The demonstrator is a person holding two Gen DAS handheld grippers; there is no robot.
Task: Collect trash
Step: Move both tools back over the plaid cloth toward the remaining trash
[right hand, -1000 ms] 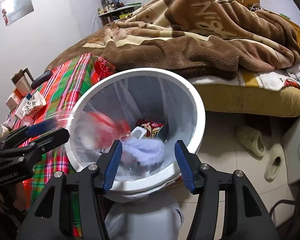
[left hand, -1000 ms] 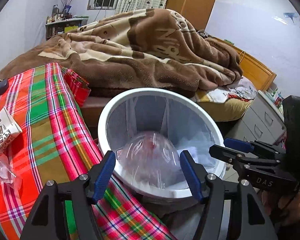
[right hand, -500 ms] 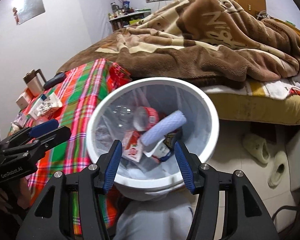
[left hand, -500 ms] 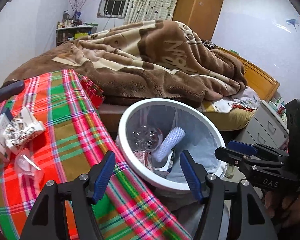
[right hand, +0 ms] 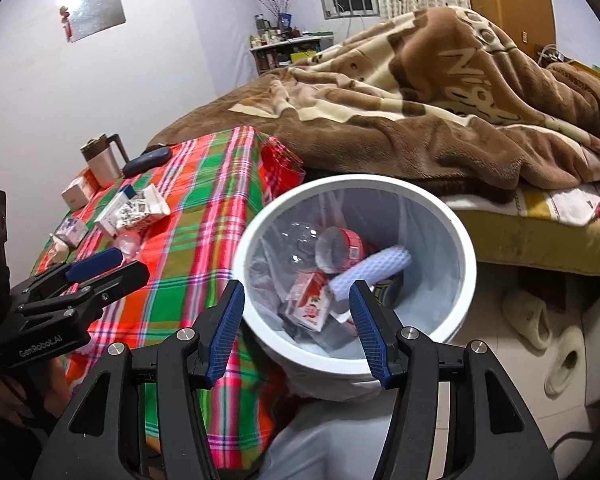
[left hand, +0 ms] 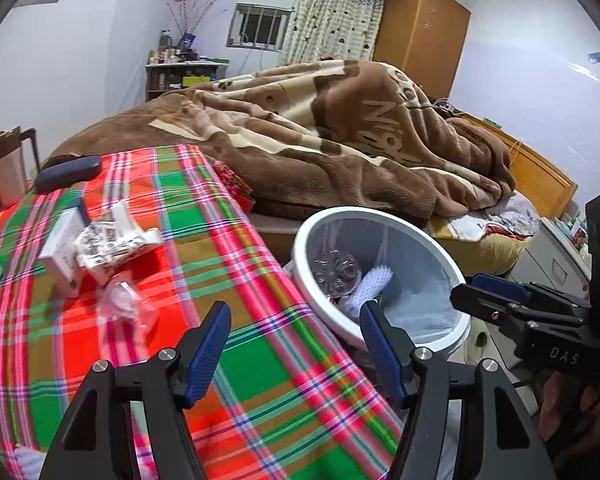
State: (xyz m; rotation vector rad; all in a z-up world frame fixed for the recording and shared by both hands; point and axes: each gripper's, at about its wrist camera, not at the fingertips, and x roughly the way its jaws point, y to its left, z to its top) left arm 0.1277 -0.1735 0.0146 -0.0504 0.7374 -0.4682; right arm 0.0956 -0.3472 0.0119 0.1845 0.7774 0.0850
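Left wrist view: left gripper (left hand: 294, 354) with jaws released, nothing between the blue pads, hovering over the plaid tabletop (left hand: 188, 248). Ahead and left of the jaws, on the cloth: a crumpled clear wrapper (left hand: 126, 306), a printed snack packet (left hand: 108, 244) and a small white box (left hand: 62, 254). Ahead and right of the jaws, just beside the tabletop edge: white trash bin (left hand: 380, 276) with a clear liner, holding a clear plastic cup and a white foam sleeve. Right gripper (left hand: 496, 296) far right of the jaws, beyond the bin.

Right wrist view: right gripper (right hand: 296, 328) with jaws released, empty, hovering at the bin (right hand: 466, 264) near rim. Straight ahead of the jaws, inside: white foam sleeve (right hand: 374, 270), red-and-white carton (right hand: 310, 306), red-labelled cup (right hand: 340, 248). Left gripper (right hand: 100, 270) off to the left, over the tabletop (right hand: 204, 208).
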